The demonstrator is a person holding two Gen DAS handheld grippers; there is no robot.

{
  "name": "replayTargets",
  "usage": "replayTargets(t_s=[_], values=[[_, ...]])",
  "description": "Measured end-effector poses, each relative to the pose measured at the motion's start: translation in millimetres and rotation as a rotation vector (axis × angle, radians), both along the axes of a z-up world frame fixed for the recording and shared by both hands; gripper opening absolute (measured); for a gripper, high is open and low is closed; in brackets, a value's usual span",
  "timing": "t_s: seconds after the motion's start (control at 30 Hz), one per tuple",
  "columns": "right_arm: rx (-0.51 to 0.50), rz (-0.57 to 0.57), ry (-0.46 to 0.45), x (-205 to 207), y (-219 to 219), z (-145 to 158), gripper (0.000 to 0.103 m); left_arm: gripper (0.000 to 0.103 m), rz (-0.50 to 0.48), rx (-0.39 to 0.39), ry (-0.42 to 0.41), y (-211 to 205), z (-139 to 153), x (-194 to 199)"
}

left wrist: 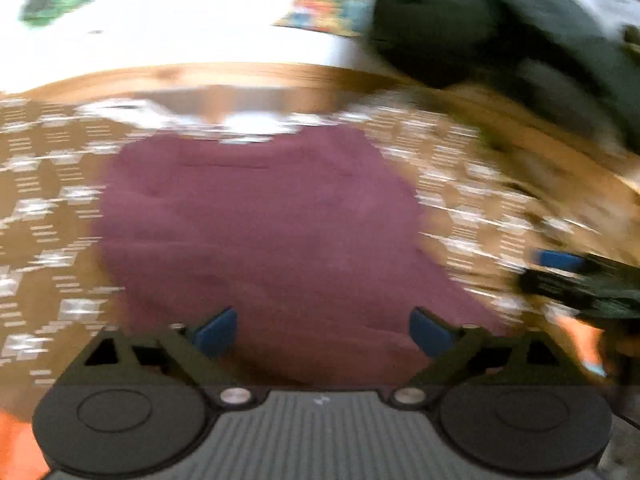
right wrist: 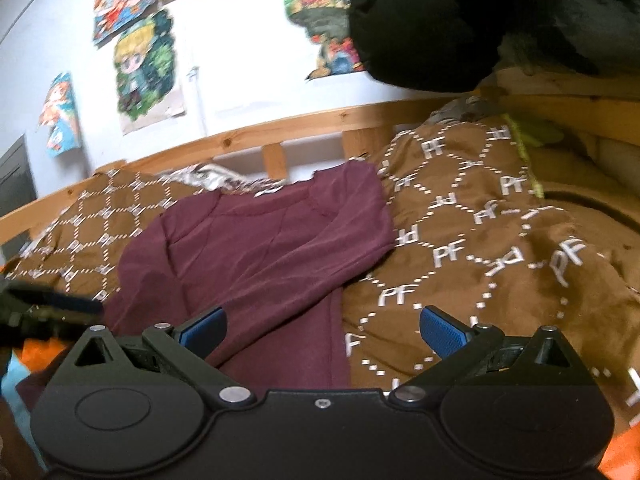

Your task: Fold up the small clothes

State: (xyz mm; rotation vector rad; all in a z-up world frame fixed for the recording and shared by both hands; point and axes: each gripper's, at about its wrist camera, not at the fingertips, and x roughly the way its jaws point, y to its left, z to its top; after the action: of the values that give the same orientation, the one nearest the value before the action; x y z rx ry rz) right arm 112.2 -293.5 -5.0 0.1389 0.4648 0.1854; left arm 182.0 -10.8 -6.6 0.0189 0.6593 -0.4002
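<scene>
A maroon garment point(right wrist: 260, 256) lies partly folded on a brown patterned blanket point(right wrist: 480, 240). It also shows in the blurred left wrist view point(left wrist: 260, 232), straight ahead. My left gripper point(left wrist: 323, 330) is open and empty, just above the garment's near edge. My right gripper point(right wrist: 323, 330) is open and empty over the garment's near right edge, where cloth meets blanket. The left gripper shows at the left edge of the right wrist view point(right wrist: 52, 304). The right gripper shows at the right edge of the left wrist view point(left wrist: 568, 276).
A wooden bed rail point(right wrist: 260, 136) runs behind the blanket, with a white wall and posters point(right wrist: 144, 68) beyond. A large black object point(right wrist: 460, 20) hangs at the upper right. Orange and blue cloth point(right wrist: 28, 356) lies at the near left.
</scene>
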Motion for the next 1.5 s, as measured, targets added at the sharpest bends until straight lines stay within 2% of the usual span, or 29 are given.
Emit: replayTargets(t_s=[0.1,0.13,0.23,0.33,0.4,0.5,0.63,0.7,0.77,0.93,1.03,1.07,1.1,1.13,1.17,1.23,1.33,1.5], values=[[-0.012,0.065,0.014,18,10,7,0.102,0.099,0.171,0.053,0.044,35,-2,29],[-0.009,0.093,0.024,30,14,10,0.102,0.099,0.213,0.043,0.065,49,-3,40],[0.008,0.223,0.070,75,36,22,0.102,0.097,0.301,-0.055,0.105,89,-6,69],[0.044,0.342,0.096,125,67,31,0.101,0.079,0.314,-0.160,0.112,116,-3,95],[0.086,0.408,0.133,167,92,34,0.096,0.059,0.336,-0.194,0.115,129,-3,113],[0.136,0.472,0.181,229,134,35,0.091,0.048,0.351,-0.255,0.129,144,-8,136],[0.178,0.560,0.238,302,191,29,0.077,0.038,0.362,-0.347,0.191,161,-25,159],[0.201,0.596,0.269,330,215,24,0.070,0.026,0.375,-0.371,0.231,167,-34,168],[0.198,0.596,0.283,353,236,17,0.061,0.023,0.381,-0.407,0.257,174,-40,175],[0.178,0.653,0.313,384,272,6,0.057,0.021,0.354,-0.540,0.307,188,-48,193],[0.126,0.692,0.327,388,288,1,0.049,0.016,0.325,-0.574,0.318,189,-53,198],[0.111,0.701,0.335,389,291,-1,0.041,0.006,0.319,-0.578,0.316,189,-55,200],[0.092,0.702,0.342,389,294,-3,0.033,0.005,0.317,-0.580,0.308,189,-56,201],[0.069,0.697,0.338,389,296,-3,0.015,0.004,0.323,-0.579,0.283,189,-57,200],[0.049,0.691,0.327,388,298,-3,0.007,0.003,0.330,-0.577,0.253,190,-55,197],[0.049,0.690,0.296,387,298,-1,0.002,0.002,0.349,-0.561,0.161,189,-48,187],[0.066,0.673,0.226,384,296,7,0.001,0.002,0.405,-0.542,0.051,188,-39,171],[0.087,0.668,0.141,386,304,18,0.001,0.002,0.563,-0.550,-0.018,193,-40,152]])
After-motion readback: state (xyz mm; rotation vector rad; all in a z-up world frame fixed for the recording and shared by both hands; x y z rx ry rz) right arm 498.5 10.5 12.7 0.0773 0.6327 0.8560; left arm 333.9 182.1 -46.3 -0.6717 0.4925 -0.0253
